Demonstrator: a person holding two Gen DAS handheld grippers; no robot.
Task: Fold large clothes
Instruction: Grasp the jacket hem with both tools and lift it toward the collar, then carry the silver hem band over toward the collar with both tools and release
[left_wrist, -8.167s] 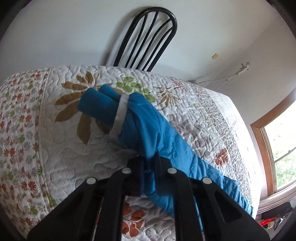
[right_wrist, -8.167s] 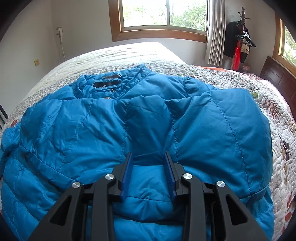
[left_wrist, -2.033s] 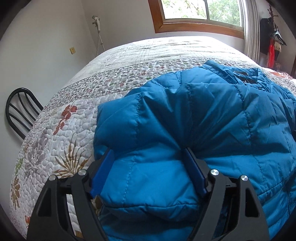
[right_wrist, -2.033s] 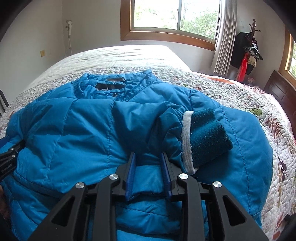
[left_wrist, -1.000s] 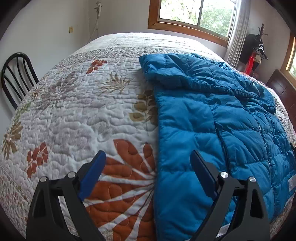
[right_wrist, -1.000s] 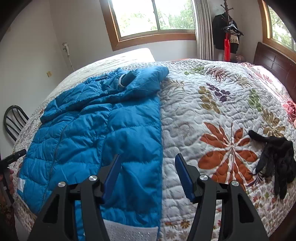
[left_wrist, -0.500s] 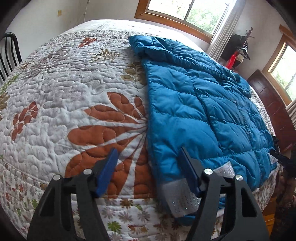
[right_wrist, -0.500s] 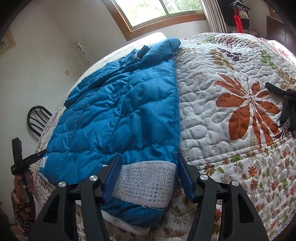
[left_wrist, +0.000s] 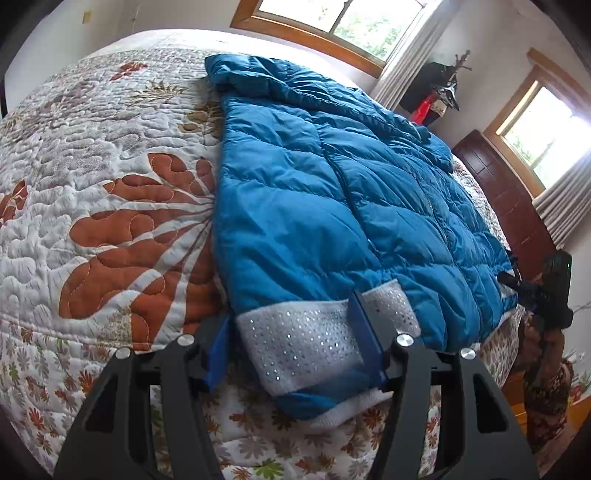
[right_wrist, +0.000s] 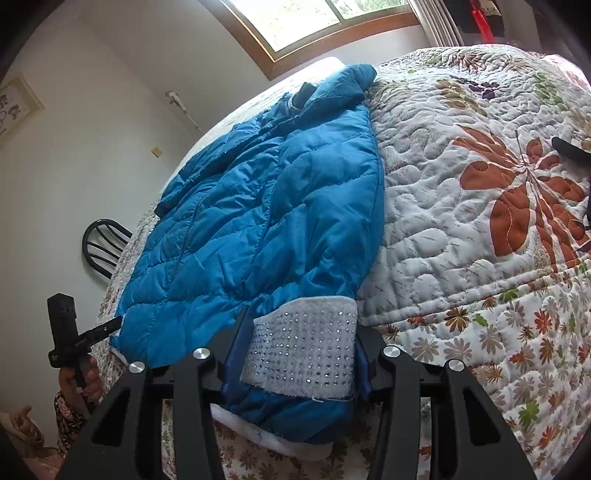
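A blue puffer jacket (left_wrist: 332, 192) lies lengthwise on the quilted bed (left_wrist: 110, 166), and its white sparkly hem band (left_wrist: 303, 339) hangs over the near edge. My left gripper (left_wrist: 291, 317) straddles the hem's left corner with its jaws closing; the band between them lies flat, not pinched. In the right wrist view the jacket (right_wrist: 266, 206) shows its other hem corner (right_wrist: 303, 354), which sits between the fingers of my right gripper (right_wrist: 301, 328). Those jaws are also closing and stand right beside the band's edges. Each view also shows the other gripper at the far corner, held by a hand.
A black chair (right_wrist: 105, 243) stands by the wall left of the bed. A black glove (right_wrist: 569, 147) lies on the quilt to the right. A dark wooden headboard (left_wrist: 506, 192) and a coat stand (left_wrist: 439, 96) are beyond the jacket, under the windows.
Both grippers have dropped toward the bed's near edge and tipped down. Their jaws have narrowed around the white hem band, one at each corner.
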